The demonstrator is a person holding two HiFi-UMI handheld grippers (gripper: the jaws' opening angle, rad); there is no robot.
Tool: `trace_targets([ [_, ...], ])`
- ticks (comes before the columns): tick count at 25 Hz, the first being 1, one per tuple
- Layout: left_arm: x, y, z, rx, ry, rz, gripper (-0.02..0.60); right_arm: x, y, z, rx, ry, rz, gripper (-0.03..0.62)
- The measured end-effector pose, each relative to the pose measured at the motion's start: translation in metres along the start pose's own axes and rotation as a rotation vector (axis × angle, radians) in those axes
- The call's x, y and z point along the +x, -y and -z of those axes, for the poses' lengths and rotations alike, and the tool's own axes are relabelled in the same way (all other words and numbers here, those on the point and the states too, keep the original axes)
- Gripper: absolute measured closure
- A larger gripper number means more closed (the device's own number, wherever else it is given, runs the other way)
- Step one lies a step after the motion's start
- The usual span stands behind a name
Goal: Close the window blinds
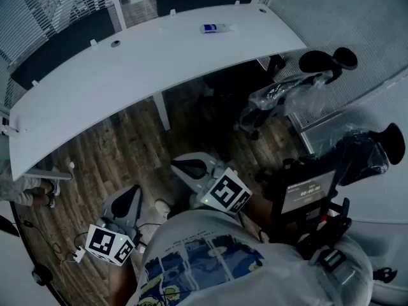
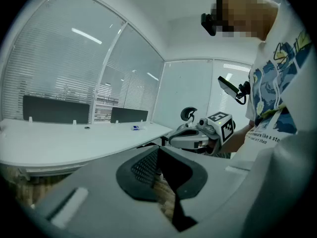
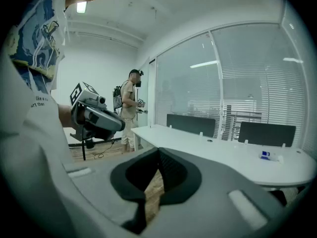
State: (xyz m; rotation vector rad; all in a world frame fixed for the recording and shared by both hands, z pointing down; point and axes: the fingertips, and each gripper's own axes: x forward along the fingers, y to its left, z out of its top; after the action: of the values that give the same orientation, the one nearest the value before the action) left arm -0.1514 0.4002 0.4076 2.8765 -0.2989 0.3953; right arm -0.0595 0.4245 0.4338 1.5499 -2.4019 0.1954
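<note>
Approach stage, by judgement. The left gripper [image 2: 158,148] and right gripper [image 3: 158,153] are held pressed together, empty; the white slatted window blinds [image 1: 51,8] hang beyond the long white curved desk [image 1: 127,75]. Their control must be reached next.

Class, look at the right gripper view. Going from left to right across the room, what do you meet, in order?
left gripper → standing person wearing a backpack → dark desk panel → small blue-and-white object lying on the white desk
</note>
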Motion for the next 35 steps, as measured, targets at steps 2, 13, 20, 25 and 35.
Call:
trace_targets([
  [2,0.001,0.001,0.001,0.0,-0.002,0.001,0.577,0.0,0.0,0.001,-0.002,0.0,-0.002,0.591],
  [13,0.004,0.002,0.006,0.004,-0.006,-0.003,0.577,-0.003,-0.001,0.005,-0.034,-0.003,-0.012,0.591],
  [20,0.025,0.01,0.003,0.017,-0.01,-0.007,0.577,-0.02,0.012,0.015,-0.048,-0.003,-0.022,0.582],
  [25,0.046,0.013,0.001,0.025,0.002,0.007,0.577,-0.031,0.034,0.028,-0.032,-0.023,0.01,0.571],
  [35,0.08,-0.021,-0.009,0.035,-0.003,0.057,0.577,-0.003,0.089,0.025,0.012,-0.019,0.09,0.554],
])
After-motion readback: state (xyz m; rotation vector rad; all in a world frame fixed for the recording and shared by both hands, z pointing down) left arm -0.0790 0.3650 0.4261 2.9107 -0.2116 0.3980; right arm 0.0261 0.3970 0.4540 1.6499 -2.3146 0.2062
